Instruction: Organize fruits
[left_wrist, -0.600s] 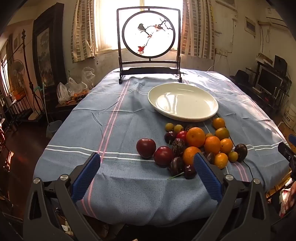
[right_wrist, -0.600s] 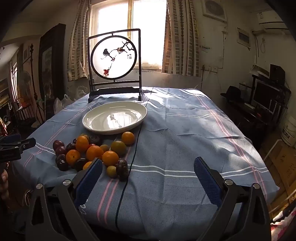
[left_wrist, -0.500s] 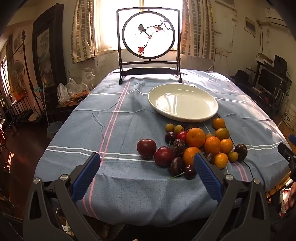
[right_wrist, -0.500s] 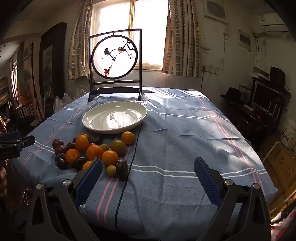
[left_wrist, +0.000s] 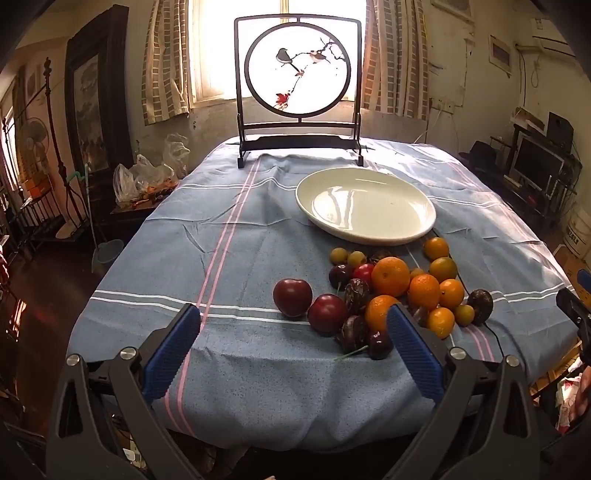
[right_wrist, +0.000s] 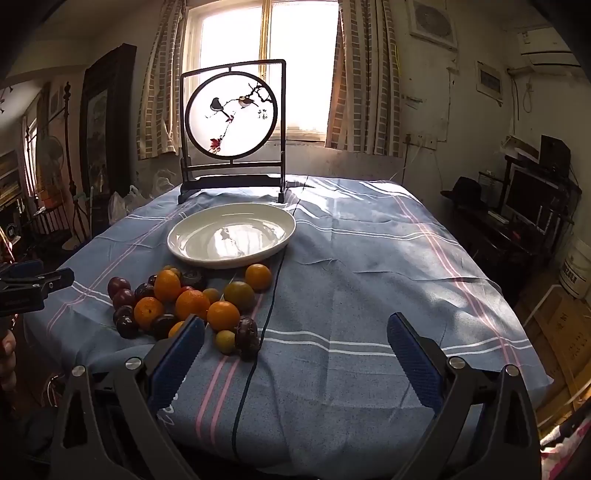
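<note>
A pile of fruit lies on the blue striped tablecloth: several oranges (left_wrist: 390, 276) (right_wrist: 192, 304), dark red plums (left_wrist: 292, 297) (right_wrist: 118, 285), small yellow-green fruits (left_wrist: 338, 255) (right_wrist: 225, 341) and dark wrinkled fruits (left_wrist: 480, 301) (right_wrist: 247, 333). An empty white plate (left_wrist: 421, 229) (right_wrist: 284, 240) stands just behind the pile. My left gripper (left_wrist: 293, 341) is open and empty at the table's near edge, left of the pile. My right gripper (right_wrist: 295, 349) is open and empty at the near edge, right of the pile.
A framed round bird screen (left_wrist: 298, 88) (right_wrist: 232, 122) stands at the table's far end. A thin dark cord (right_wrist: 271, 302) runs across the cloth past the fruit. Furniture and a monitor (right_wrist: 532, 201) line the right wall; bags (left_wrist: 140, 181) sit left.
Both grippers have shifted only slightly; the right view has drifted a little. The fruit and plate have not moved.
</note>
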